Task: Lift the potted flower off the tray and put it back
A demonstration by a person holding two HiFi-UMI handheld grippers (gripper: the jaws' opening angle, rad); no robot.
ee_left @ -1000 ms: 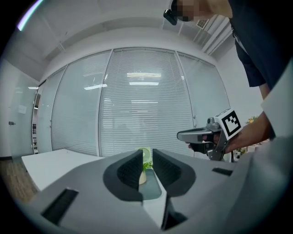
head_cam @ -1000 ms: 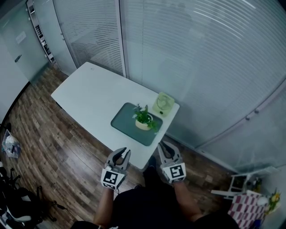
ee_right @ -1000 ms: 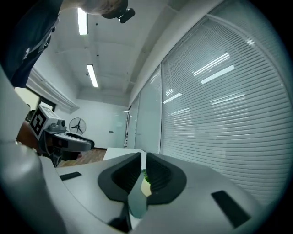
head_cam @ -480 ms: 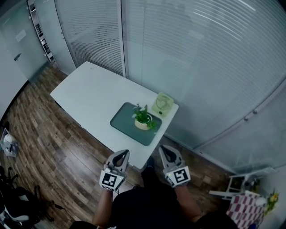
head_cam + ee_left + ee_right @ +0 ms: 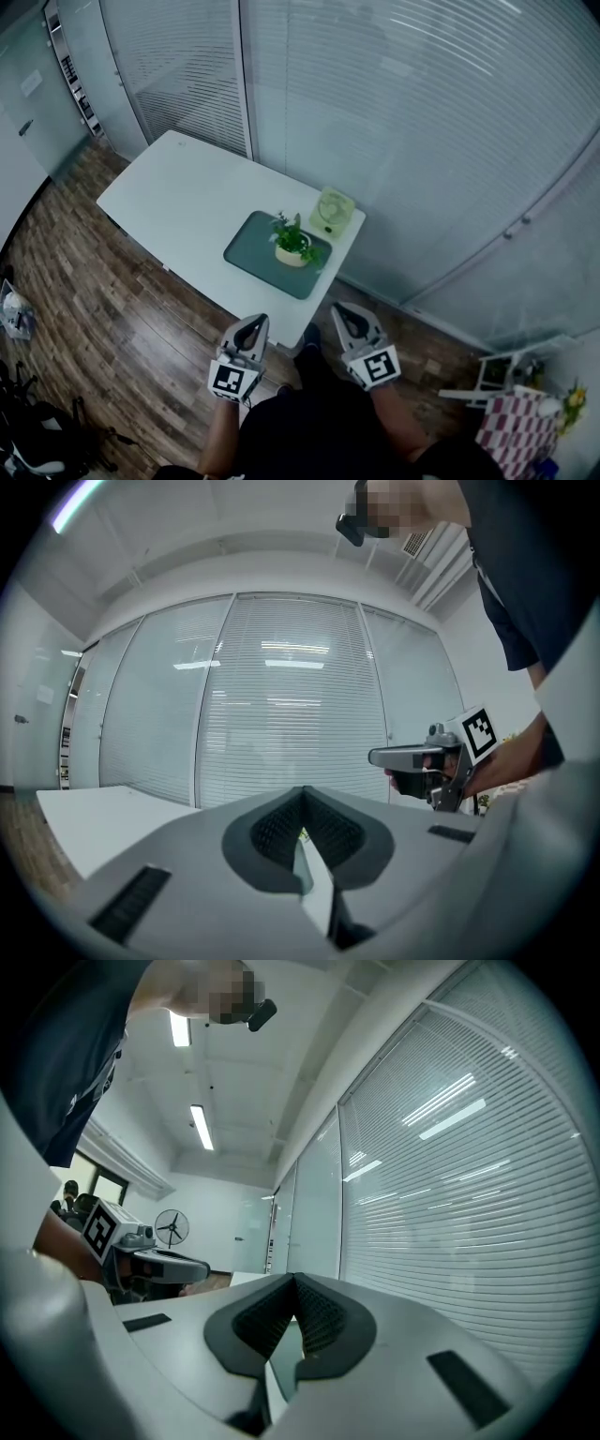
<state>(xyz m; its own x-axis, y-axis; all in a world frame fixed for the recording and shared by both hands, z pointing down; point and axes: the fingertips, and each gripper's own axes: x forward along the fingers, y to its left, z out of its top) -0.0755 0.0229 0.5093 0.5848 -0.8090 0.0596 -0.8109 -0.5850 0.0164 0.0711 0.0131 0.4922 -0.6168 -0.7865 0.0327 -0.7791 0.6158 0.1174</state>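
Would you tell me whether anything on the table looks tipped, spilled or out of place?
Nothing stands out. The potted flower stands upright on the tray, no spilled soil shows, and the pale green fan sits beside the tray on the table. The left claw and right claw are shut, empty.

Cool, bluish, even light fills the room, and shadows are faint. From overhead, the white rectangular table (image 5: pixel 178 202) is the brightest patch, and the brown wood-plank floor (image 5: pixel 84 309) lies dull and dim. Long ceiling strip lights (image 5: pixel 198 1127) burn white, and their reflections glare in streaks on the slatted glass wall (image 5: pixel 295 667). Straight slats bow toward the edges, and both gripper views fall off to black corners. Up close, the grey left gripper (image 5: pixel 302 829) and right gripper (image 5: pixel 292 1321) look soft and out of focus.
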